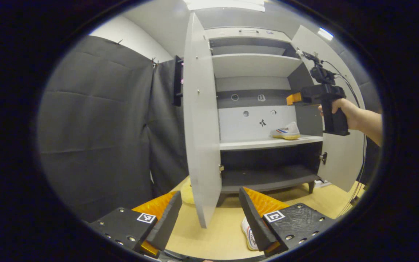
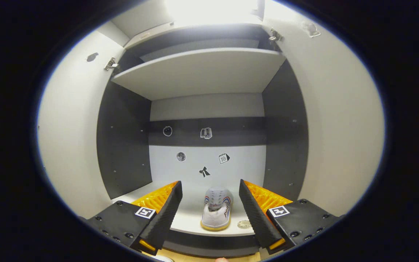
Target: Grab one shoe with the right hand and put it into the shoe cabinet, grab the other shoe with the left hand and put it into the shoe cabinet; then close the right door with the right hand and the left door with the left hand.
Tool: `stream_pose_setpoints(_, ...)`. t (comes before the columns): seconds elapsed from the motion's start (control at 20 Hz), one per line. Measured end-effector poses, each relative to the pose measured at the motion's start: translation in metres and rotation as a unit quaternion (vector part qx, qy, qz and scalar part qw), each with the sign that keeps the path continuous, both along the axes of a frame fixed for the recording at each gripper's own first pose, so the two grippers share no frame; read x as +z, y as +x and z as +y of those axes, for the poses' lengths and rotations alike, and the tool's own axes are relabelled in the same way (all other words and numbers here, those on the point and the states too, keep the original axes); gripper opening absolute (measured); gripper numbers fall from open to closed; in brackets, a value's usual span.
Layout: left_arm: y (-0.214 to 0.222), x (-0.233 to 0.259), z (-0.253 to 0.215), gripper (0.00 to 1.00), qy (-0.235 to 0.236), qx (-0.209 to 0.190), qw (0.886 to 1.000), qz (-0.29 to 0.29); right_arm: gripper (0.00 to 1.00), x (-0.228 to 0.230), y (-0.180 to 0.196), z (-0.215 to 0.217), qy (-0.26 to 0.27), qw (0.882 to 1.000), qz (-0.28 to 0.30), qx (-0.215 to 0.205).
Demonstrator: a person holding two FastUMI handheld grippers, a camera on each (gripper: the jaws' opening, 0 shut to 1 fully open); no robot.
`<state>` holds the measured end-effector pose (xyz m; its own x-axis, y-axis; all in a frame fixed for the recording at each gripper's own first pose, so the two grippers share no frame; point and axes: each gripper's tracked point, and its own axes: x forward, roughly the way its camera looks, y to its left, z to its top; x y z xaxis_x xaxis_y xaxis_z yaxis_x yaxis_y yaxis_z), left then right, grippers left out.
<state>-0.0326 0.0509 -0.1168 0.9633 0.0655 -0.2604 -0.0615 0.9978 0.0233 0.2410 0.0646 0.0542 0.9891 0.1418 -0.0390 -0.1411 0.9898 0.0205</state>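
Two shoes are in play. Nearest, the left gripper (image 1: 207,214) hangs low over the wooden floor (image 1: 213,233) with its fingers spread wide and nothing between them; one shoe (image 1: 249,233) lies on the floor just beside its right finger. Beyond it the left door (image 1: 200,120) stands open. The right gripper (image 2: 209,207), held by a hand (image 1: 342,109), faces into the cabinet (image 2: 209,72), fingers apart and empty. The other shoe (image 2: 216,209) sits on the middle shelf (image 2: 191,218), heel outward, toward the right door (image 1: 340,160), which is open too.
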Motion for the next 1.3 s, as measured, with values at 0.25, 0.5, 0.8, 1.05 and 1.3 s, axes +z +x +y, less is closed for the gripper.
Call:
stream_pose_setpoints(0.25,0.01,-0.049,-0.04,0.91,-0.023,-0.064,0.996,0.057,0.92,-0.013,-0.058,-0.033,-0.027,0.999,-0.015,-0.023)
stream_pose_setpoints(0.5,0.017,-0.103,-0.072,0.92,-0.028,-0.116,0.986,0.112,0.98,-0.05,-0.102,-0.052,-0.056,0.997,0.021,-0.037)
stream_pose_setpoints(0.8,0.02,-0.179,-0.085,0.92,-0.029,-0.14,0.969,0.203,1.0,-0.083,-0.143,-0.074,-0.085,0.992,0.072,-0.053)
stream_pose_setpoints(1.05,0.014,-0.228,-0.085,0.92,-0.018,-0.139,0.954,0.266,0.97,-0.092,-0.166,-0.08,-0.094,0.989,0.09,-0.065)
stream_pose_setpoints(1.3,0.011,-0.257,-0.087,0.92,-0.021,-0.14,0.94,0.311,0.96,-0.096,-0.184,-0.075,-0.086,0.989,0.101,-0.064)
